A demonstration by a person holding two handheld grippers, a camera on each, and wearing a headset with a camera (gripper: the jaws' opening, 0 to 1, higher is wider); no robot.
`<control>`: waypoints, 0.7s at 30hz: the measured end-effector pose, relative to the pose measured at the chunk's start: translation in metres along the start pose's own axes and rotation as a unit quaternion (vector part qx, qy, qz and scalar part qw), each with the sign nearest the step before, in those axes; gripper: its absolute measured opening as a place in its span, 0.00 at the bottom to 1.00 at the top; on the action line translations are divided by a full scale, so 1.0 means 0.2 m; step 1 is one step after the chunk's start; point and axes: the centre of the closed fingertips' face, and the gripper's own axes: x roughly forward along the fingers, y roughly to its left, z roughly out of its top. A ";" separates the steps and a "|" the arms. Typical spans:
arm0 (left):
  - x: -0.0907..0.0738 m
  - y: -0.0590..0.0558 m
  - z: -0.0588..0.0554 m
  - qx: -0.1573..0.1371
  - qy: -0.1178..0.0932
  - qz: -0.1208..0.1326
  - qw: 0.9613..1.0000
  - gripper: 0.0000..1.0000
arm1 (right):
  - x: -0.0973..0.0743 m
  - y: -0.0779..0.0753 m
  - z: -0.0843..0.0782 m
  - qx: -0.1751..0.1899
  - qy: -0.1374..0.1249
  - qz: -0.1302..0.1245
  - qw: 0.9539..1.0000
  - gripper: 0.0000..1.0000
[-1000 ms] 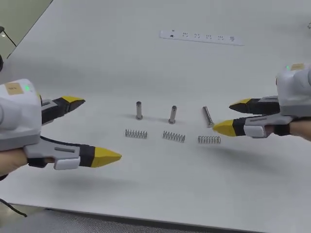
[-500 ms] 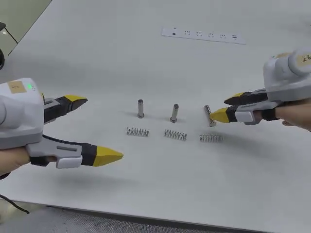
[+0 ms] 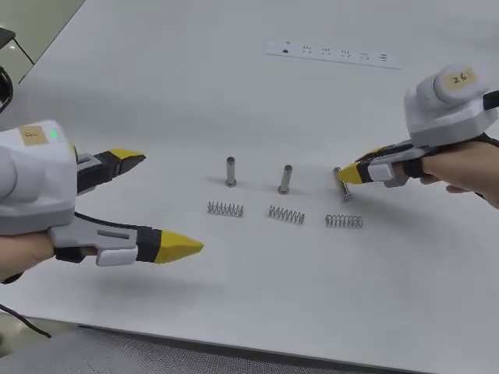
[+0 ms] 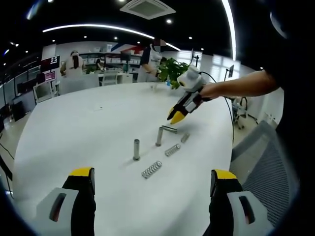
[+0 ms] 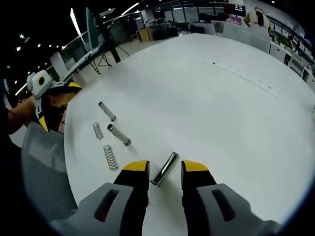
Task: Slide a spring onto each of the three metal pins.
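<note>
Jaws of the right gripper [image 5: 166, 165] stand narrowly parted astride the short silver metal pin [image 5: 167, 170] lying on its side, probably best pinched squarely mid-shaft; a small steel coil spring [image 3: 343, 222] lies just beside it, the wide-open, empty left gripper [image 3: 162, 202] well apart.

Power strip [image 3: 335, 54] flat on white table [image 3: 156, 78]; plant [image 4: 172, 73] behind.

Sticker [image 3: 457, 78] on right gripper [image 3: 348, 176] — handwritten "26", faintly legible

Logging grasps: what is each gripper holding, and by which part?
Nothing. The right gripper straddles the rightmost pin with jaws open; the left gripper is empty.
</note>
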 end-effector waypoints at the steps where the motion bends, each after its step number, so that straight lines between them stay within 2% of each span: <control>1: 0.00 0.00 0.00 0.000 0.000 0.000 1.000 0.95 | 0.00 0.00 0.00 0.005 0.001 -0.001 1.000 0.23; 3: 0.00 0.00 0.00 -0.001 -0.001 0.001 1.000 0.95 | 0.01 -0.01 -0.01 0.020 0.008 -0.006 1.000 0.21; 9: -0.01 0.00 0.01 0.002 -0.001 0.001 1.000 0.95 | 0.06 -0.04 -0.04 0.037 0.023 -0.012 0.999 0.15; 15: -0.01 0.00 0.00 0.001 0.001 0.002 1.000 0.94 | 0.08 -0.04 -0.04 0.053 0.027 -0.012 0.998 0.14; 21: -0.02 0.00 0.00 0.002 0.002 0.003 1.000 0.94 | 0.10 -0.06 -0.06 0.054 0.036 -0.020 0.998 0.13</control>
